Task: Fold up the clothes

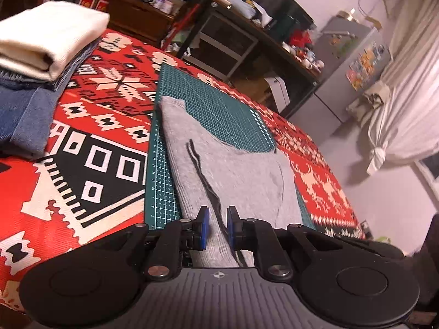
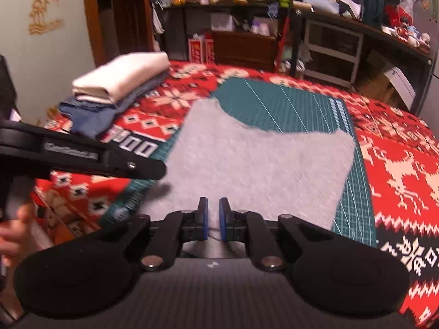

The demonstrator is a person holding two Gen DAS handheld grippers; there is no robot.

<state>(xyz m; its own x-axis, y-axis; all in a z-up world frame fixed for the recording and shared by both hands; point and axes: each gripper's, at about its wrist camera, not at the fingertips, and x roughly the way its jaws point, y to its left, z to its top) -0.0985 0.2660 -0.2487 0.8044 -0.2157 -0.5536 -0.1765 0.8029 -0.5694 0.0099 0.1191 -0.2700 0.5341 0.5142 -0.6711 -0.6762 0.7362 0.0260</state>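
Observation:
A grey garment [image 1: 233, 170] [image 2: 255, 164] with a dark drawstring lies spread on a green cutting mat [image 1: 219, 104] [image 2: 288, 104]. Its near edge is lifted towards both cameras. My left gripper [image 1: 218, 219] is shut on that edge at the left side, with cloth and drawstring between its blue pads. My right gripper [image 2: 212, 216] is shut on the same edge further right, grey cloth filling the narrow gap between its pads. In the right wrist view the left gripper [image 2: 160, 170] comes in from the left, held by a hand [image 2: 11, 235].
The mat lies on a red, white and black patterned cover [image 1: 96, 126] [image 2: 397, 170]. A stack of folded clothes [image 1: 46, 46] [image 2: 120, 82], cream on top of blue, sits at the far left. Cluttered shelves [image 2: 329, 44] and a fridge [image 1: 351, 63] stand behind.

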